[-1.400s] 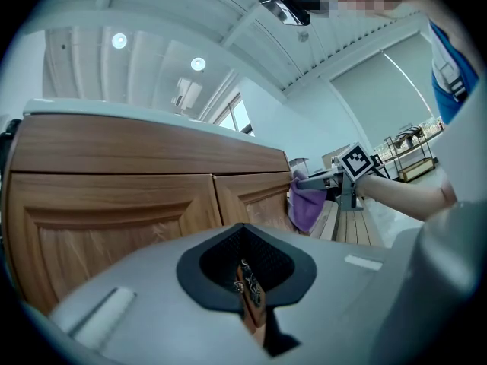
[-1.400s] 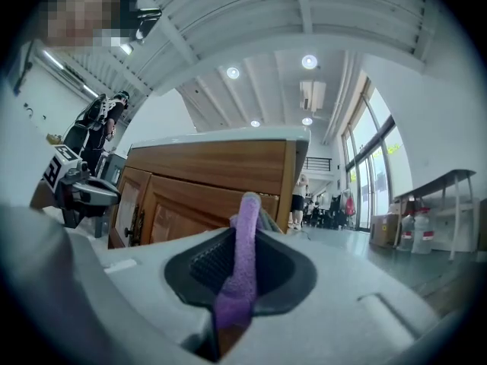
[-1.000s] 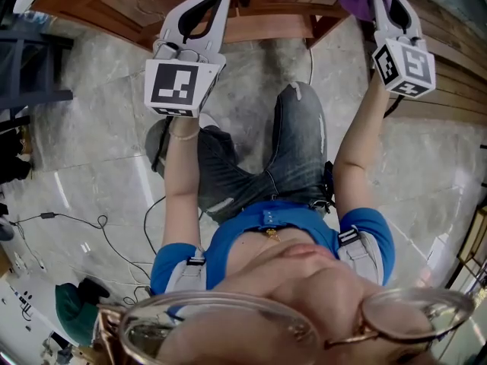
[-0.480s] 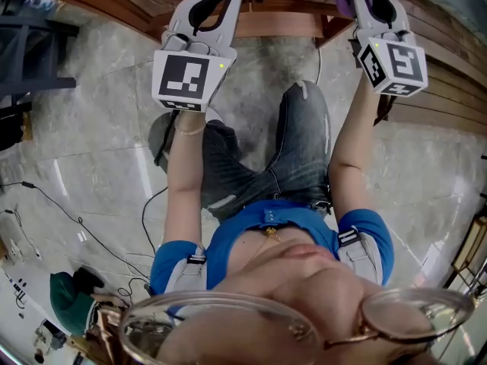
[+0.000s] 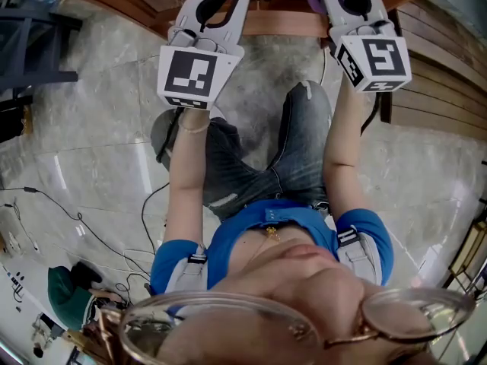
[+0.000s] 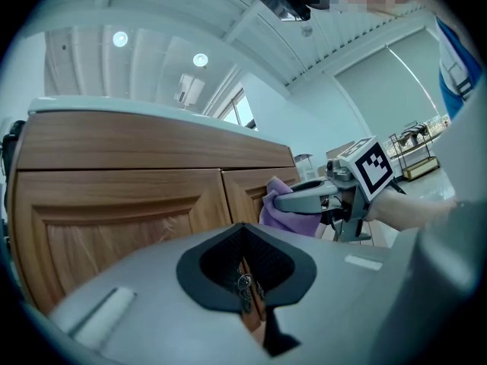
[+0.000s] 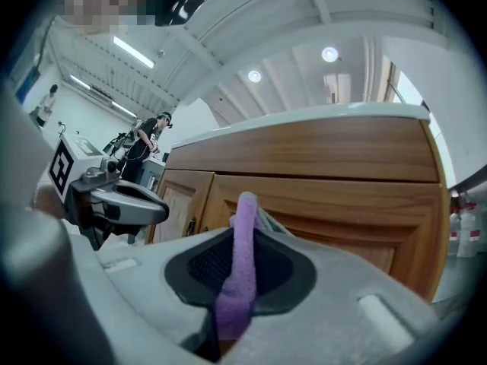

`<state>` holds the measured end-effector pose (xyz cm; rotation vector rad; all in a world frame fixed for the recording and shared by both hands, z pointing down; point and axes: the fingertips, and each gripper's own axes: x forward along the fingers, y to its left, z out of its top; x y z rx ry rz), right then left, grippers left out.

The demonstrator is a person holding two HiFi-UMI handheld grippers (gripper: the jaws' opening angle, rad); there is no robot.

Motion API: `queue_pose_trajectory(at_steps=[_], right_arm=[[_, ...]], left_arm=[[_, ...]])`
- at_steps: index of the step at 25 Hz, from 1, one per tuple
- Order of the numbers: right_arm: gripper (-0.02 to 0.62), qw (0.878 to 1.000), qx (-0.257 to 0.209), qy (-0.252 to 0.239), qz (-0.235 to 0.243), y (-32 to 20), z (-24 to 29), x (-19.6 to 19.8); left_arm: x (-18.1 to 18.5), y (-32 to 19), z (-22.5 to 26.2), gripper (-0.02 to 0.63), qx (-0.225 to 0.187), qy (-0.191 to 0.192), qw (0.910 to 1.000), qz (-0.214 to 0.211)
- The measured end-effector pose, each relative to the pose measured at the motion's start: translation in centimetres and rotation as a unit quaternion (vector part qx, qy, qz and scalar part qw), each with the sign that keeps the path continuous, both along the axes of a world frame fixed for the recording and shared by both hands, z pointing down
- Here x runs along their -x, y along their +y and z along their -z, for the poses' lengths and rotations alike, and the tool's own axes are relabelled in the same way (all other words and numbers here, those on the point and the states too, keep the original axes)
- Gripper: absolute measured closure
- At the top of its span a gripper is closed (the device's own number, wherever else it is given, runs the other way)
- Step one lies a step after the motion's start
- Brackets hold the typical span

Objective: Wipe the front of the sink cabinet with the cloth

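The pale marble floor fills most of the head view, with thin black cables lying across it at the lower left. The wooden sink cabinet runs along the top edge of that view. In both gripper views its panelled doors fill the middle of the frame, under a light countertop.

A person in a blue shirt and grey jeans is low in front of the cabinet, with both arms stretched up toward it.

The left gripper points at the seam between two doors. Its jaws are brought together at the tips and nothing is held between them. A small metal fitting on the door seam shows through the gap behind the pads.

The right gripper is at the top centre-right of the head view, just beside the left one. Its jaws are clamped on the purple cloth, which stands up as a folded strip between the pads. In the left gripper view the cloth seems to lie against the front of the right-hand door.
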<state>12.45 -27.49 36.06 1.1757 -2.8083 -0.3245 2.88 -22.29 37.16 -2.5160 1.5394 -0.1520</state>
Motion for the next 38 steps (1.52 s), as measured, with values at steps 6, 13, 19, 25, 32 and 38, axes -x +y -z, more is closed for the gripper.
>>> queue_pose_trajectory(at_steps=[6,13,19,25,32,38], right_arm=[[0.541,0.999,-0.008,0.001,0.032,0.6,0.0,3.2],[0.541,1.000,-0.010,0.006,0.025,0.5,-0.9,3.7],[0.541,1.000,0.003,0.001,0.025,0.4,-2.9,3.9],[0.541,0.999,0.021,0.016,0.018,0.3,-5.8,4.0],[0.541,1.000,0.017,0.022,0.011,0.3,-7.1,4.0],[0.541,0.999,0.007,0.034,0.001,0.1,-6.9,2.7]], left_arm=[[-0.1,0.1,0.0,0.606,-0.001,0.000,1.0000,-0.004],[0.2,0.0,-0.4,0.606,0.004,-0.002,1.0000,-0.002],[-0.2,0.0,-0.5,0.606,0.006,-0.001,1.0000,-0.006],[-0.2,0.1,-0.6,0.606,0.007,-0.003,0.9999,-0.007],[-0.8,0.2,-0.7,0.606,0.008,-0.006,0.9999,-0.010],[-1.5,0.2,-1.2,0.606,0.014,-0.010,0.9997,-0.019]])
